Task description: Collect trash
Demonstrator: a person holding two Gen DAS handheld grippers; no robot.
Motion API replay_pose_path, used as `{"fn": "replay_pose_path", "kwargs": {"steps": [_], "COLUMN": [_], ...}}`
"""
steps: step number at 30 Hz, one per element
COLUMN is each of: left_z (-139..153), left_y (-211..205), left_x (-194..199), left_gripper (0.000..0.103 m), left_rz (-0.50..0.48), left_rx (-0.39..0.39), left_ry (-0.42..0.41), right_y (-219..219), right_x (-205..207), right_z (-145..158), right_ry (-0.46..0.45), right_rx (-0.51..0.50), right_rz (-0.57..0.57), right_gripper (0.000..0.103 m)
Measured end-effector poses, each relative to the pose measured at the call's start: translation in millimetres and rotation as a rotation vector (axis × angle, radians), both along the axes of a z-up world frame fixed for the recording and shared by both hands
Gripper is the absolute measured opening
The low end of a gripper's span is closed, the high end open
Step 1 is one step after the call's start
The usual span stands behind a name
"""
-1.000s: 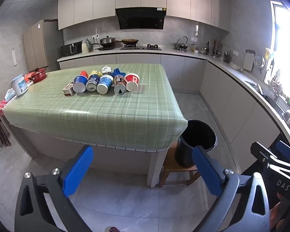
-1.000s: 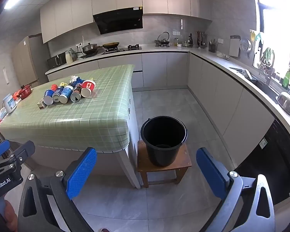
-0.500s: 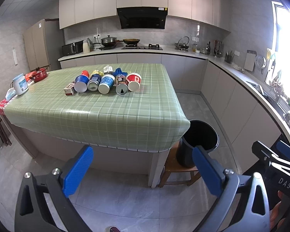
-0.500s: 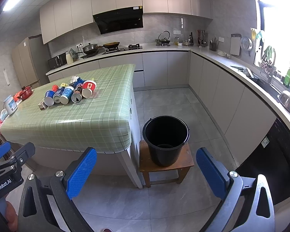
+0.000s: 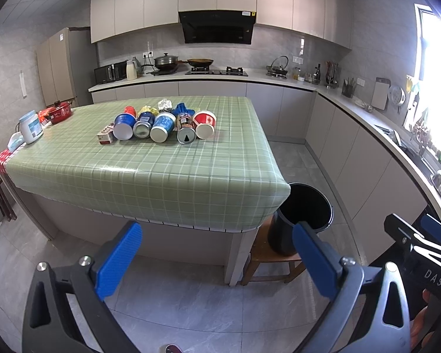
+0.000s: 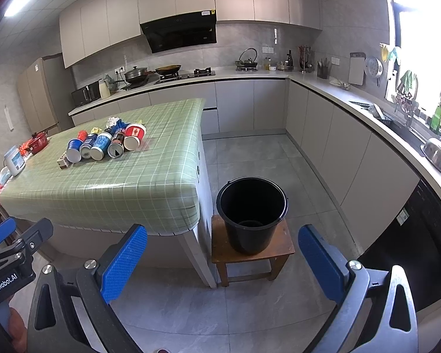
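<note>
A row of trash lies on the green checked table [image 5: 150,173]: several cans and paper cups on their sides, among them a red-and-white cup [image 5: 204,123] [image 6: 134,136], a blue cup [image 5: 123,123] and a small carton [image 5: 105,136]. Crumpled wrappers [image 5: 166,104] sit behind them. An empty black bucket [image 6: 251,209] [image 5: 304,211] stands on a low wooden stool [image 6: 251,253] by the table's near right corner. My left gripper [image 5: 217,256] and right gripper [image 6: 222,259] hang wide open over the floor, well short of the table, holding nothing.
A white jar [image 5: 31,126] and a red pot [image 5: 58,111] stand at the table's left end. Grey counters [image 6: 352,97] with a stove, kettle and sink run along the back and right walls. Tiled floor [image 6: 250,153] lies between table and cabinets.
Both grippers have drifted slightly forward toward the table and bucket, which look a little nearer. Both stay open.
</note>
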State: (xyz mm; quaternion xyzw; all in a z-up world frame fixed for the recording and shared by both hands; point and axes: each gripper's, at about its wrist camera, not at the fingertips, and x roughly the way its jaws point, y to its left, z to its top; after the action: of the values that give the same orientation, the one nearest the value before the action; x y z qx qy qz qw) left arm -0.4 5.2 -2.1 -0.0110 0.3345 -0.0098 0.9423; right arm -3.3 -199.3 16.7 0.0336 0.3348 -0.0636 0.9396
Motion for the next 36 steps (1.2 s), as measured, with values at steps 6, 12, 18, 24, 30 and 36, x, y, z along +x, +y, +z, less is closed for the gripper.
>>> {"fn": "replay_pose_path", "kwargs": {"steps": [6,12,18,24,30,36], "left_z": [0.6,1.6,2.7,5.5,5.8,5.8], "left_y": [3.0,9.8,12.3,18.1,20.4,19.7], "left_x": [1.1,1.9,0.9,-3.0,-2.8,-2.8], "left_gripper": [0.103,0.103,0.103,0.103,0.103,0.103], "left_rz": [0.000,0.003,0.001,0.000,-0.002,-0.001], "left_rx": [-0.003,-0.009,-0.008,-0.010,-0.008,-0.008], "left_ry": [-0.001,-0.007,-0.011,-0.024,-0.024,-0.023], "right_y": [2.9,6.7,9.1,13.0,15.0,16.4], "right_x": [-2.2,-3.3,-4.2,-4.6,-4.5,-4.2], "right_z": [2.1,3.8,5.5,7.9,8.4,9.9], "right_ry": [0.000,-0.003,-0.004,-0.009,-0.007,-0.005], "right_rx": [-0.001,-0.003,-0.008,-0.010,-0.011,-0.010], "right_rz": [0.004,0.007,0.010,0.014,0.014,0.014], "right_gripper": [0.103,0.103,0.103,0.103,0.103,0.103]}}
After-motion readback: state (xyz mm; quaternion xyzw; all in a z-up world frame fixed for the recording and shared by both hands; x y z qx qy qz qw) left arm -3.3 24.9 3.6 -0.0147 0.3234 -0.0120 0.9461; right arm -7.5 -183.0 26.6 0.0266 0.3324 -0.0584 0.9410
